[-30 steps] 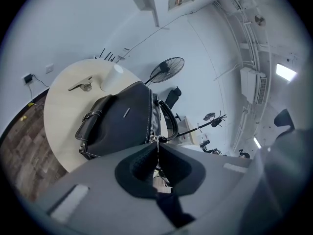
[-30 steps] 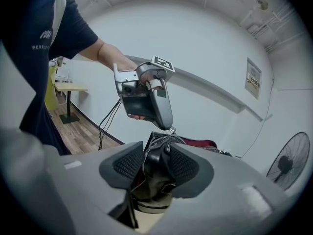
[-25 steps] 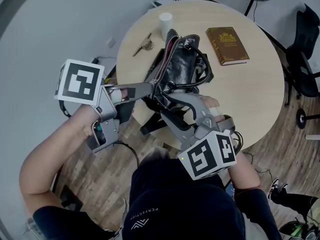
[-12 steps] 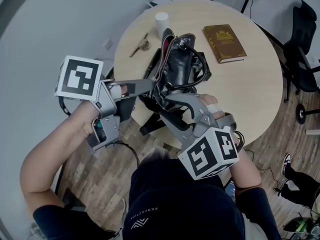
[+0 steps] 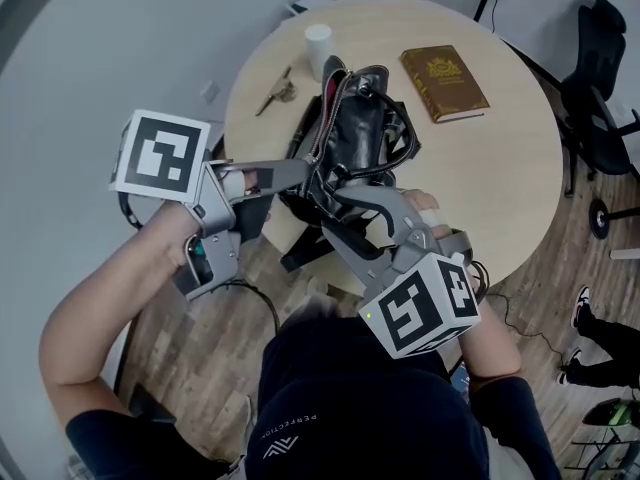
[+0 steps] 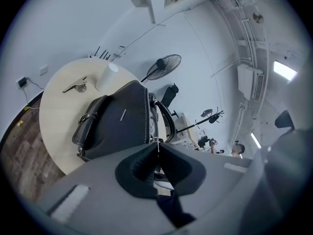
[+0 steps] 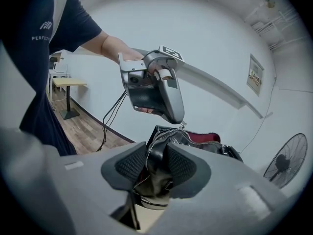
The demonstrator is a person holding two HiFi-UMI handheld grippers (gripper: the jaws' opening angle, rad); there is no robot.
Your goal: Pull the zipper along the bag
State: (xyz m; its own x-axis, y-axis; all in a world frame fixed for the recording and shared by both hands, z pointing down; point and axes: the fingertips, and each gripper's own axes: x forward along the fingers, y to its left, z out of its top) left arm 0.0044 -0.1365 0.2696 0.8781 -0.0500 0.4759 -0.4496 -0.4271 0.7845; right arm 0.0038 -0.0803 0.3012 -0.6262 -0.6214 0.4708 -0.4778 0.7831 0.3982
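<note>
Zipper (image 5: 325,118) runs along the top of the black bag (image 5: 365,138), which stands on the round table (image 5: 500,188) near its front edge, long axis pointing away from the person; mouth is gaping, red lining shows along the teeth. Pull (image 7: 185,125) sits at the near end of the bag, thin metal tab. Left gripper (image 5: 310,173) comes in from the left, jaws pressed together with the pull pinched at the tips; the left gripper view shows a thin sliver of it between the pads (image 6: 168,160), bag right behind. Right gripper (image 5: 335,200) comes in from the front right, just below the left one, tips nearly meeting it. Its jaws have just been closing and now clamp a fold of black leather at the bag's near end, pads (image 7: 132,165) pressing both sides. Handles droop over the bag's right side. Book (image 5: 445,83) lies flat to the right of the bag, well apart. White cup (image 5: 318,43) stands just beyond the bag's far end, keys (image 5: 276,90) lie left of it near the table edge
</note>
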